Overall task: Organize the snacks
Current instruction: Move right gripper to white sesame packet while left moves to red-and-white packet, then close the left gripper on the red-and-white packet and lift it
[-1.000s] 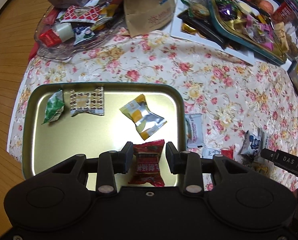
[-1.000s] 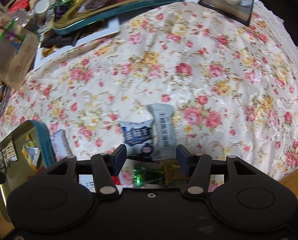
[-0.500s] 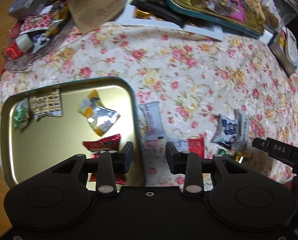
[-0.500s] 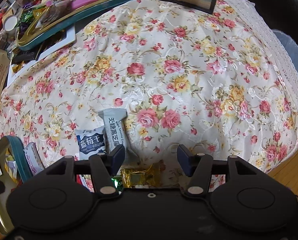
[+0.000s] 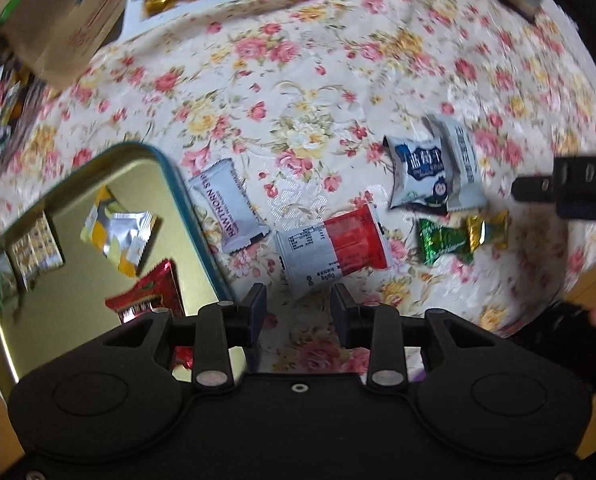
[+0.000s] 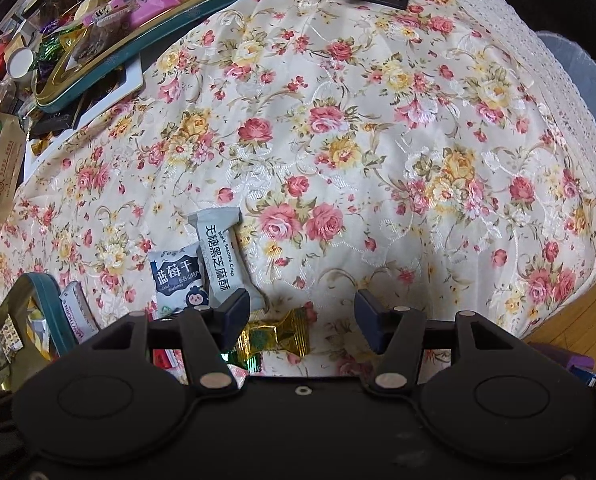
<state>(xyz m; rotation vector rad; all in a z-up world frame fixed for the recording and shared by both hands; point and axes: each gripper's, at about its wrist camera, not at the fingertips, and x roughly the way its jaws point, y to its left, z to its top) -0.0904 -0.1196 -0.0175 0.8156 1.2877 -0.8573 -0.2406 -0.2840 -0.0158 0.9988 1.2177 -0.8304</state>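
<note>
Floral cloth [image 5: 298, 80]: red-white packet [image 5: 334, 250] just beyond left claw [image 5: 298, 312]

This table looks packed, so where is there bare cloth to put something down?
The floral cloth lies bare right of the sesame crisp packet, out to its lace edge. The far-left corner is crowded around the teal tin; loose snacks cluster beside the gold tray.

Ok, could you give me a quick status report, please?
Left gripper open, empty, above red-and-white packet. Right gripper open over gold candy. Four snacks in gold tray. Nothing blocking.

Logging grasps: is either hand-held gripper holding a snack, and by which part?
Neither. The left hand-held gripper and right hand-held gripper are both open and empty.
</note>
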